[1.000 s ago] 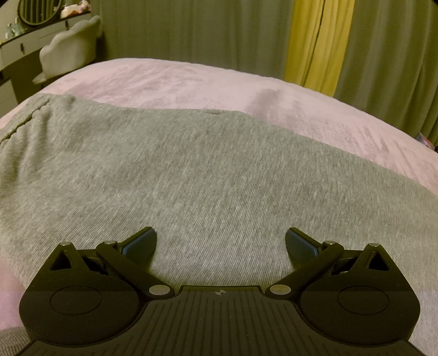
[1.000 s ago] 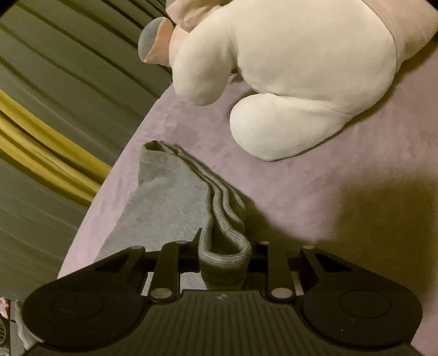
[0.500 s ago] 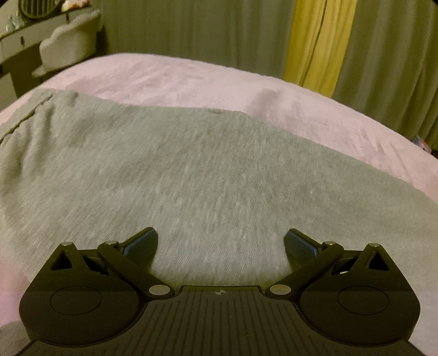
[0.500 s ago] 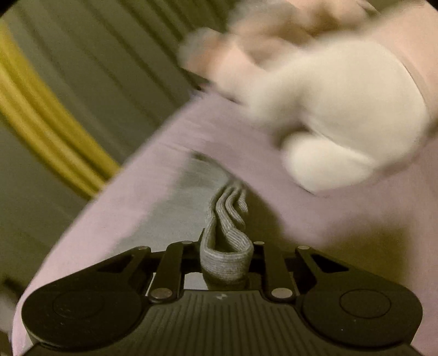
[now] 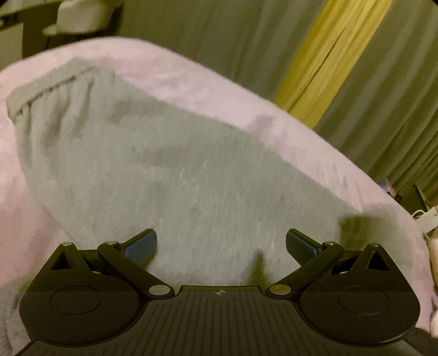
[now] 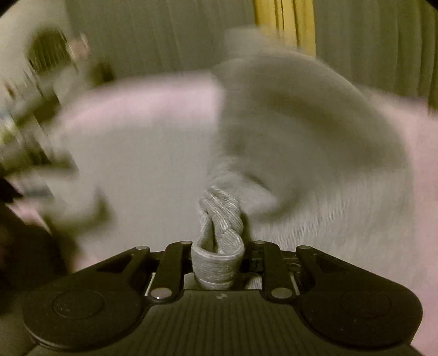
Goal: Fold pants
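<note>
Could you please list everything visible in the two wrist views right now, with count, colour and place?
pants: one, grey, spread on the bed; ribbed cuff bunched in the right gripper
bedspread: one, pale pink, under the pants
curtains: grey-green with one yellow panel, behind the bed
chair: one, pale, top left of the left view, blurred
left gripper: black with blue pads, jaws open, over the pants
right gripper: black, clamping the cuff, jaws opening slightly

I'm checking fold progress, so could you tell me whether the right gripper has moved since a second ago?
Yes. The right gripper, shut on the pants cuff, has swung away from the plush toy toward the yellow curtain.
</note>
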